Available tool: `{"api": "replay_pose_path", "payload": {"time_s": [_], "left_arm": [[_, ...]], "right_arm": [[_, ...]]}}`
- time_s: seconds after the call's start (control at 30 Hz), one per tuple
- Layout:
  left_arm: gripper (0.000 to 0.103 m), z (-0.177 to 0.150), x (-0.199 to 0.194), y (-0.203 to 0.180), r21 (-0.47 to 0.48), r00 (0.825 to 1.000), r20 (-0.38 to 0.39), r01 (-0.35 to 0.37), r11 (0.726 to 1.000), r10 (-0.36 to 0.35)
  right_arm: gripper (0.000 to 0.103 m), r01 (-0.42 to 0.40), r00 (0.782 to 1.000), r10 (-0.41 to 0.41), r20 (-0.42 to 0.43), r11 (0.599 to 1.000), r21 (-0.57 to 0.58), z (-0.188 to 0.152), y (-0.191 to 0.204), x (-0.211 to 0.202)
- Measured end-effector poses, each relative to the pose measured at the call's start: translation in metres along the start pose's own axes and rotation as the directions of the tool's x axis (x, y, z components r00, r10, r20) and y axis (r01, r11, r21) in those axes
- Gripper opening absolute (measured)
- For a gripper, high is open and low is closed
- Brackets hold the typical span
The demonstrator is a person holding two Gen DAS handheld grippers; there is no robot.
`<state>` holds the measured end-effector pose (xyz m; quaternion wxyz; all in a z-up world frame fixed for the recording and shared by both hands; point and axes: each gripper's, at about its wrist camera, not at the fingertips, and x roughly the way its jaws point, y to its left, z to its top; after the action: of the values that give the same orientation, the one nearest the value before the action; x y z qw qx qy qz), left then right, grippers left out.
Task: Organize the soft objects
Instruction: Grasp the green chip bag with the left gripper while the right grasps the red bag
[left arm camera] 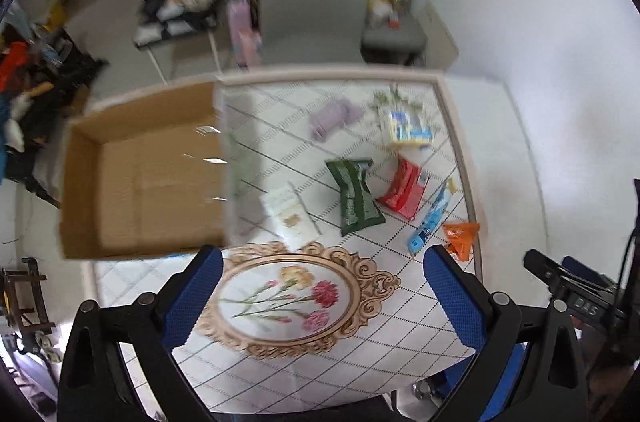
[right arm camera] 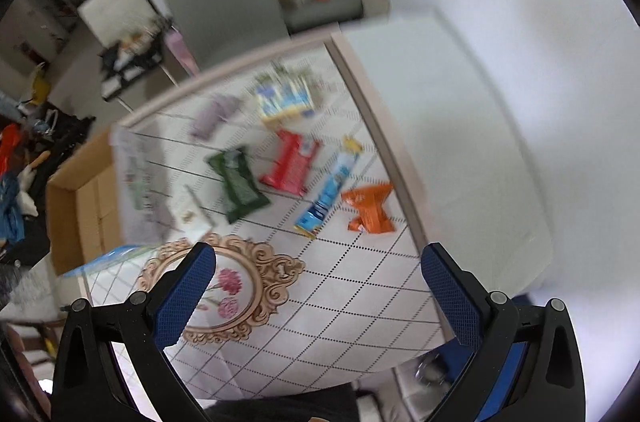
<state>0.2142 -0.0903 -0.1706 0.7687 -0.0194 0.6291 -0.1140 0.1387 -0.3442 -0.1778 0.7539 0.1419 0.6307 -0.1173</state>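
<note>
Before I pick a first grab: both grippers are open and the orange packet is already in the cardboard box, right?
Not quite. Both grippers, left gripper and right gripper, are open, but the orange packet lies on the table near its right edge; the left wrist view shows nothing in the cardboard box.

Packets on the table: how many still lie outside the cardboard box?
7: purple and yellow-blue at the far end; white, green, red mid-table; blue and orange by the right edge. Blur may hide others.
</note>
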Motion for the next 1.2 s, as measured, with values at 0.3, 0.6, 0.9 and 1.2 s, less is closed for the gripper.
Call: {"api": "replay_pose_path", "payload": {"time_s": [0.3, 0.6, 0.9, 1.2], "left_arm": [[0.076, 0.051, 0.202, -0.033, -0.037, 0.934, -0.356, 0.02, 0.999, -0.031], [0.051, 0.046, 0.292, -0.017, -0.154, 0.879, -0.468, 0.017, 0.988, -0.088], [0.031, 0.045, 0.248, -0.006, -0.103, 0.918, -0.396, -0.058, 0.993, 0.013], [0.031, 0.035, 0.095, 0.022, -0.094, 0.98, -0.192, 0.03, 0.995, -0.047]], "right_arm": [[0.095, -0.133, 0.963, 0.135, -0.233, 0.991, 0.025, 0.09, 0.014, 0.166], [0.08, -0.15, 0.899, 0.195, -0.393, 0.978, 0.142, 0.118, 0.032, 0.261], [0.052, -0.078, 0.862, 0.147, -0.485, 0.984, 0.16, 0.11, 0.058, 0.309], [0.046, -0.195, 0.918, 0.178, -0.356, 0.981, -0.011, 0.101, 0.096, 0.213]]}}
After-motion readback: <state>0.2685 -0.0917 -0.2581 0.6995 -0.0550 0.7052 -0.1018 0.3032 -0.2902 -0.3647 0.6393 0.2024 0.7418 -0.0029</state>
